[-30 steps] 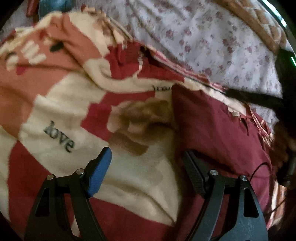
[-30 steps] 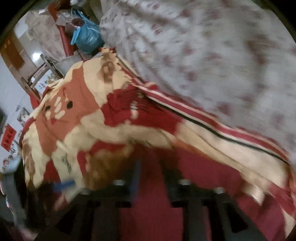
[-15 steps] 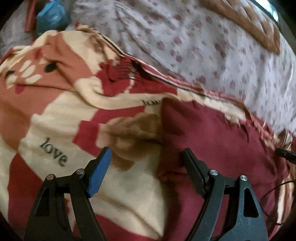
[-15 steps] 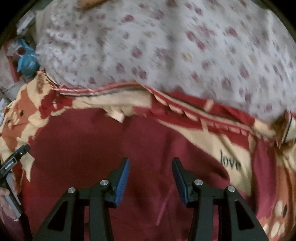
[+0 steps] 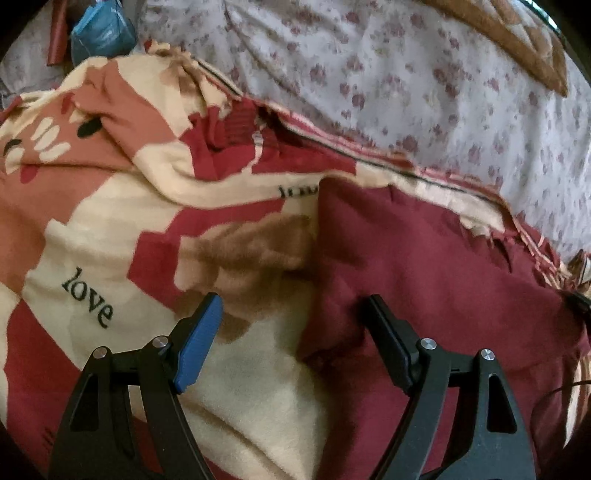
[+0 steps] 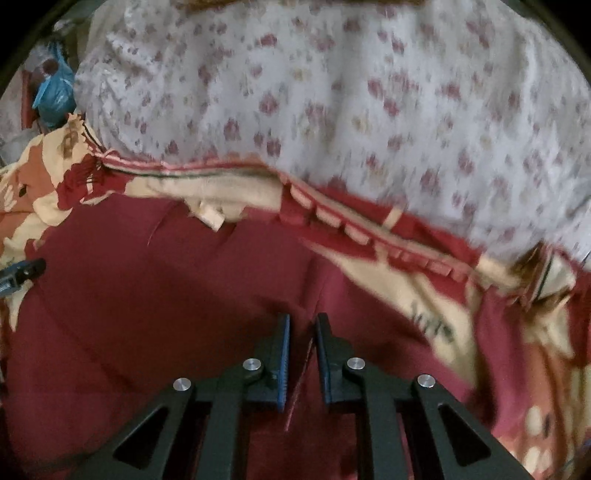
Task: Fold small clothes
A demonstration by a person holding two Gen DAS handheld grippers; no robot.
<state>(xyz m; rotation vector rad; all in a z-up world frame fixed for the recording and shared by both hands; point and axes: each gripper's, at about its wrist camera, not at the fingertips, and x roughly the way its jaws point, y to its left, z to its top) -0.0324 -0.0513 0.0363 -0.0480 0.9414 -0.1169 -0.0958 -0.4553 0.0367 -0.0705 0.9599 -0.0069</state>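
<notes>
A dark maroon garment (image 5: 424,266) lies spread on a cream, red and orange "love" blanket (image 5: 110,221). My left gripper (image 5: 295,301) hangs open just above the garment's left edge, one finger over the blanket and the other over the maroon cloth, with nothing held. In the right wrist view the maroon garment (image 6: 147,295) fills the lower half. My right gripper (image 6: 303,319) is closing, its jaws almost together, and a raised fold of the maroon cloth is pinched between its pads. The left gripper's fingertip (image 6: 22,271) shows at the far left edge.
A pale floral sheet (image 5: 406,92) covers the bed beyond the blanket, also the floral sheet (image 6: 332,92) in the right view. A blue bag (image 5: 99,29) sits past the bed's far left corner. A brown patterned cloth (image 5: 517,37) lies at the top right.
My right gripper swung across onto the maroon garment and its jaws went from apart to nearly together on a fold. The left gripper drifted slightly and stays open.
</notes>
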